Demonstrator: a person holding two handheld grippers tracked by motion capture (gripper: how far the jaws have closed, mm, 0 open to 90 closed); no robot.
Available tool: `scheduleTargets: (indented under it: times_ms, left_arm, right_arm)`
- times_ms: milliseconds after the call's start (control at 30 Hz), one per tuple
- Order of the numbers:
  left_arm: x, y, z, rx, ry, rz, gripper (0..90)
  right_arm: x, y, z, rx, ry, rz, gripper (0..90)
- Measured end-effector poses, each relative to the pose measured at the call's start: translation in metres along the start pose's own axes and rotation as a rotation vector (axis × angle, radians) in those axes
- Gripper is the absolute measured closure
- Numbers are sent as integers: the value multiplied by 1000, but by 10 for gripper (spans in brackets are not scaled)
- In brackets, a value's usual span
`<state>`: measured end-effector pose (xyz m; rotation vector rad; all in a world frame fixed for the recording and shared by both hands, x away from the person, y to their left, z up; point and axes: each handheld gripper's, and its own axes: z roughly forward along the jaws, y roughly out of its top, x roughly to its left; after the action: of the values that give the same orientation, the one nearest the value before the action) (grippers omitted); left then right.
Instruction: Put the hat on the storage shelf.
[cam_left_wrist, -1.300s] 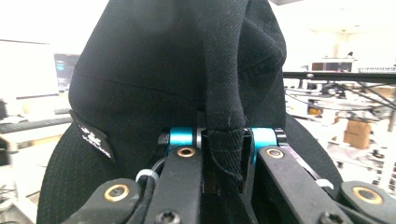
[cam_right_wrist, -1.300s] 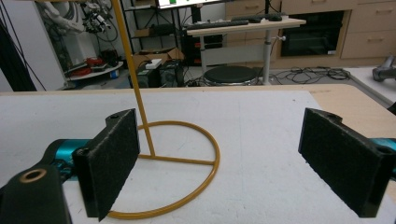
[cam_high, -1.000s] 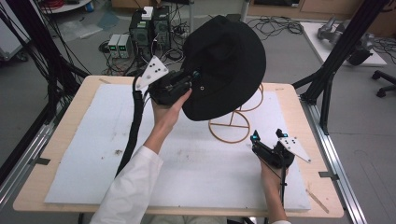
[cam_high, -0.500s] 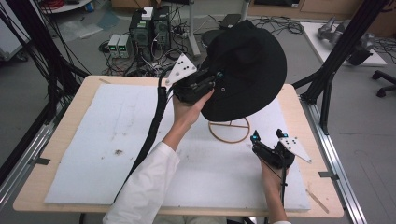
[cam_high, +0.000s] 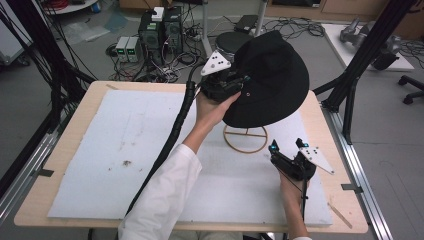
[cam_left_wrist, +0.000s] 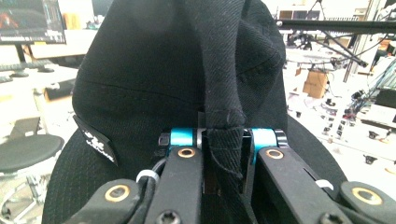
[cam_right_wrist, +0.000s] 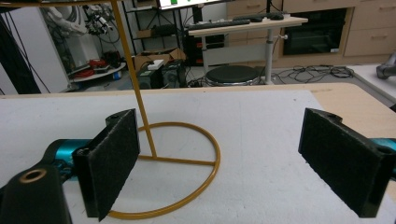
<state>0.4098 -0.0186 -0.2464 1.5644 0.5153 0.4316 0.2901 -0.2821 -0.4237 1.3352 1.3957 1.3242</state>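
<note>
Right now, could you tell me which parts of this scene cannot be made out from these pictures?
- High view: the hat hides the top of the gold stand.
- Right gripper view: the stand's pole is cut off by the top edge.
- Left gripper view: the hat hides the table.
- Left gripper view: the hat's label is too small to read.

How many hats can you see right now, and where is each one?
1. A black fabric brimmed hat is held up over the far side of the table by the left gripper, whose jaws pinch a fold of its cloth, above the yellow wire stand. None other is visible.
</note>
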Motion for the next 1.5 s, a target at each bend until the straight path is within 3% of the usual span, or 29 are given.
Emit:
scheduleTargets:
  times_ms: [200, 433, 1100, 1233, 1400, 1500]
  left_arm:
    - [5, -4, 7, 42, -2, -47, 866]
    - [6, -4, 7, 46, -2, -61, 866]
    - [0, -4, 8, 72, 1, -20, 865]
    - [0, -4, 8, 78, -2, -31, 857]
    - [-1, -3, 7, 68, -19, -53, 736]
    - [-2, -2, 6, 67, -18, -51, 732]
  right_arm:
    - [1, 0, 0, 2, 3, -5, 117]
    - [0, 0, 0, 4, 4, -2, 117]
    - [0, -1, 1, 7, 2, -1, 117]
    - [0, -1, 0, 7, -1, 3, 117]
    - [0, -1, 0, 7, -1, 1, 116]
    - [0, -1, 0, 6, -1, 0, 117]
